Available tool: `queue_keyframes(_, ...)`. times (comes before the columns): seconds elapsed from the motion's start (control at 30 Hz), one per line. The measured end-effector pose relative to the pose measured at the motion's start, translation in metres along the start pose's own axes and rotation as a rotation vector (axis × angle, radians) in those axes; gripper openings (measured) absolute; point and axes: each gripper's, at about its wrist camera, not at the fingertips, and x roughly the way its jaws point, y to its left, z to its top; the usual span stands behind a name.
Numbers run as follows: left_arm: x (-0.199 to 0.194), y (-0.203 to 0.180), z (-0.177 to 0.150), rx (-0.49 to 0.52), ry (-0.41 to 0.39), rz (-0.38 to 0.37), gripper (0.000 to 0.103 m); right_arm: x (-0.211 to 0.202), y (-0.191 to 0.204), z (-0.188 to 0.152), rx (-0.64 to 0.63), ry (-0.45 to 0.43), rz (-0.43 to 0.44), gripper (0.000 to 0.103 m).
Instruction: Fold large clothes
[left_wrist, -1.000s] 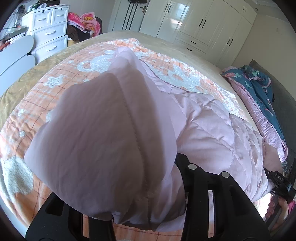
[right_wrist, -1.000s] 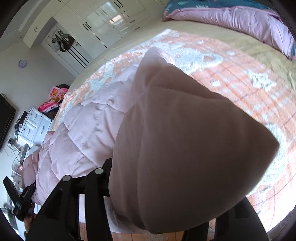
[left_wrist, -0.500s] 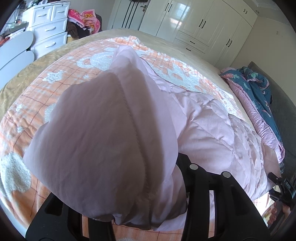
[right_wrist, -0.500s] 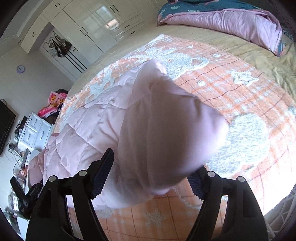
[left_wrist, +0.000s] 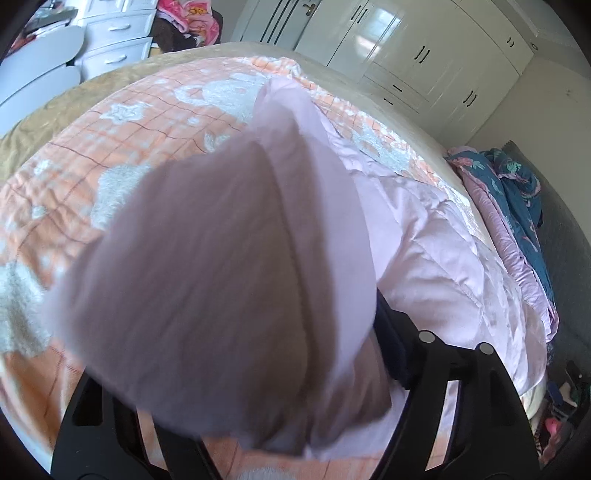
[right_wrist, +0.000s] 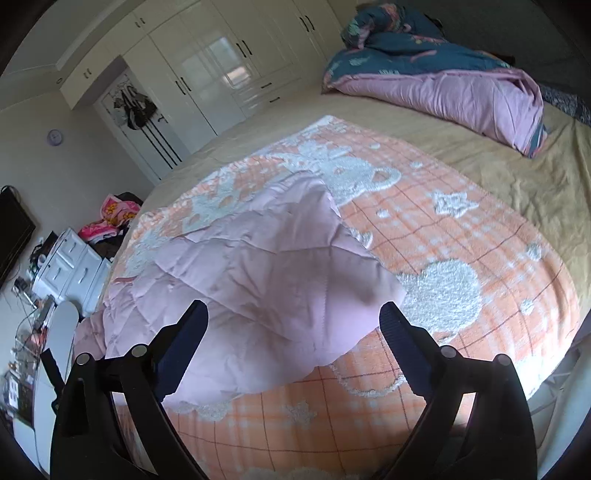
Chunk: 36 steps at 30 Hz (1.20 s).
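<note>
While the pink quilted jacket (right_wrist: 258, 266) lies spread on the orange-and-white patterned blanket (right_wrist: 461, 258) on the bed, the right tool (right_wrist: 293, 321) hangs over its near edge with both fingers wide apart and nothing between them. That near corner of the jacket rests on the blanket, folded over the quilted body, and the tool's dark pads sit on either side of it without touching it.

Over on the left wrist view, it's a different story: the left tool (left_wrist: 236, 398) is clamped on a big fold of the same jacket (left_wrist: 221, 277), and the lifted fabric fills most of the picture and drapes over the near finger. Only the right-hand finger (left_wrist: 391, 347) shows its dark pad, pressed against the cloth. The rest of the jacket runs off to the right across the bed, quilted panels catching the light.

Far across the bed, a rolled duvet (right_wrist: 443, 85), teal floral outside and mauve inside, lies on the tan sheet (right_wrist: 498, 166). White wardrobes (right_wrist: 221, 66) line the far wall, with dark items hanging on a door (right_wrist: 135, 107) to their left. At the left stands a white chest of drawers (right_wrist: 70, 266) with a bright pink cloth (right_wrist: 110, 218) heaped just beyond it.
</note>
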Motion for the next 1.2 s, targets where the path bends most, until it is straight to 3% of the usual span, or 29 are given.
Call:
queue_keyframes(0.33, -0.06, -0.016, -0.013, 0.095, -0.033, 0.049, 0.085, -0.049, 0.03, -0.015, -0.182, -0.085, 0.01, 0.099)
queue_keyframes(0.37, -0.066, -0.018, -0.014, 0.106, -0.044, 0.053, 0.09, -0.052, 0.031, -0.018, -0.189, -0.09, 0.012, 0.099)
queue_keyframes(0.53, -0.108, -0.036, -0.018, 0.167, -0.125, 0.023, 0.093, -0.064, 0.042, -0.03, -0.239, -0.106, 0.025, 0.099)
queue_keyframes(0.87, -0.149, -0.065, -0.035, 0.236, -0.185, -0.023, 0.094, -0.091, 0.07, -0.052, -0.358, -0.158, 0.036, 0.099)
queue_keyframes(1.2, -0.165, -0.084, -0.058, 0.305, -0.207, -0.064, 0.094, -0.113, 0.079, -0.064, -0.41, -0.2, 0.04, 0.099)
